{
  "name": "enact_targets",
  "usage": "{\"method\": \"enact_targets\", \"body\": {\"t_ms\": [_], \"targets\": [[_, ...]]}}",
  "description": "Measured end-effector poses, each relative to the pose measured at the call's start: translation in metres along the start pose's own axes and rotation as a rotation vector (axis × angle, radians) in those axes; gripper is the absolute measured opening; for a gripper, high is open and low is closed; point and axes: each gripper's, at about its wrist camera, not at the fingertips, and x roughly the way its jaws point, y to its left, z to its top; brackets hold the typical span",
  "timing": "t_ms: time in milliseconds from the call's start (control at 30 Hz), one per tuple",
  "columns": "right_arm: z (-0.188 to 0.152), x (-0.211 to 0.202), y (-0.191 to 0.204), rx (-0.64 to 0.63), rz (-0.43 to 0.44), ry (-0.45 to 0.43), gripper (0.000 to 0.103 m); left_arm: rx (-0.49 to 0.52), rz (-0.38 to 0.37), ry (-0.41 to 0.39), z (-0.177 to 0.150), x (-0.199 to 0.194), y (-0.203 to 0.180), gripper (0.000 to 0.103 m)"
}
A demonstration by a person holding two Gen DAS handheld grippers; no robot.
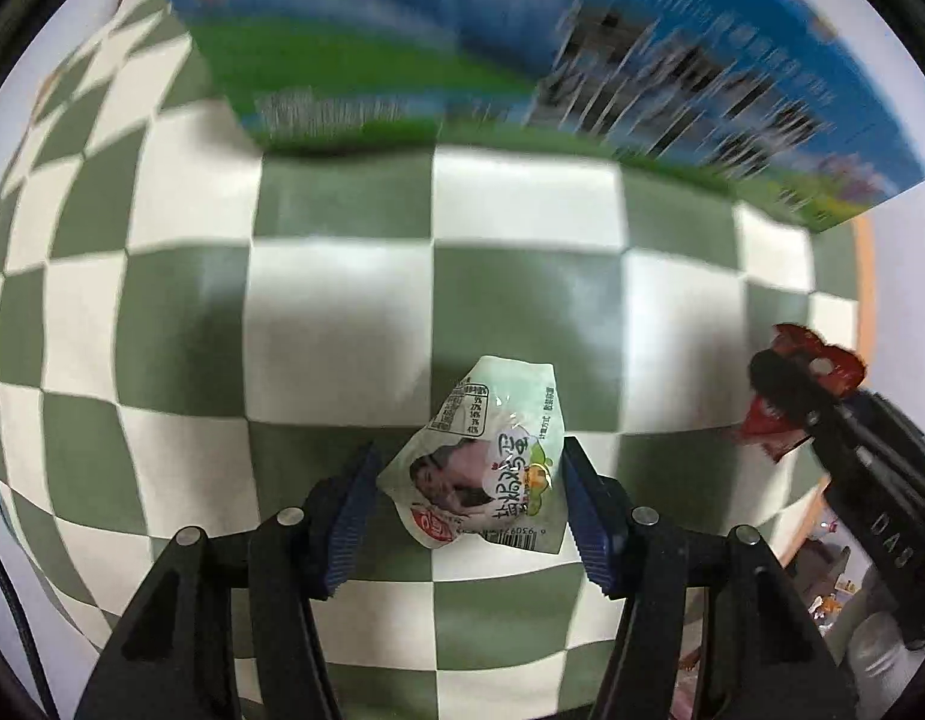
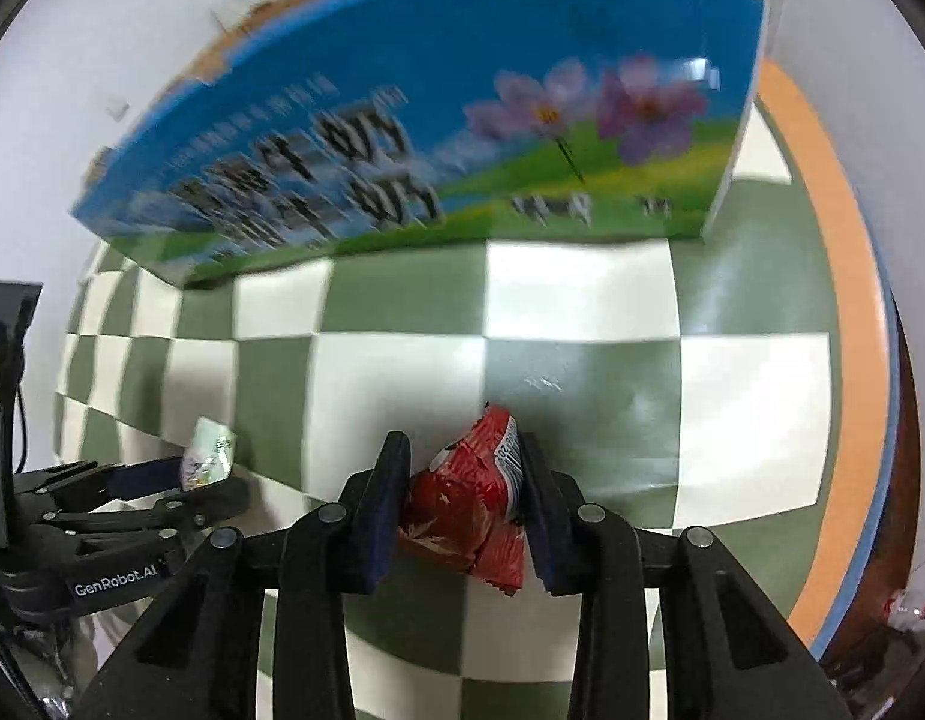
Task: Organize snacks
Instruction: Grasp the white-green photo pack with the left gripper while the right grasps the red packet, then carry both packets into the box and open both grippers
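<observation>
Left gripper (image 1: 469,501) clamps a crumpled pale-green plastic snack packet (image 1: 486,468); right gripper (image 2: 462,498) clamps a crinkled red foil snack packet (image 2: 471,510). Both sit over the green-and-white checked tablecloth (image 2: 582,300). Blue-and-green printed cardboard box (image 2: 432,120) stands ahead, open cloth between. Orange table edge (image 2: 846,312) close on the right.

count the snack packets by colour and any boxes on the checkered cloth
pale green plastic snack packet: 1
red crinkled foil snack packet: 1
blue and green printed cardboard box: 1
total: 3
</observation>
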Motion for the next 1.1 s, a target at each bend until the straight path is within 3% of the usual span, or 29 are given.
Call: {"method": "enact_targets", "body": {"t_ms": [267,433,667,800,933,1100], "targets": [[0.038,-0.076,0.024,-0.013,0.117,-0.119,0.038,0.047,-0.143,-0.177,0.037,-0.108,-0.024,0.057],[0.088,-0.123,0.017,-0.025,0.125,-0.226,0.038,0.082,-0.129,-0.244,0.102,-0.143,-0.034,0.057],[0.157,-0.109,-0.013,-0.011,0.063,-0.210,0.038,0.084,-0.045,-0.162,0.170,-0.109,-0.041,0.057],[0.177,-0.080,-0.023,-0.007,0.051,-0.124,0.038,0.067,-0.055,-0.055,0.185,-0.073,-0.041,0.057],[0.178,-0.054,-0.032,0.017,0.034,-0.020,0.040,0.054,-0.056,0.002,0.190,-0.055,-0.040,0.059],[0.175,-0.050,-0.035,0.017,0.022,0.009,0.071,0.018,-0.045,0.000,0.190,-0.049,-0.033,0.064]]}}
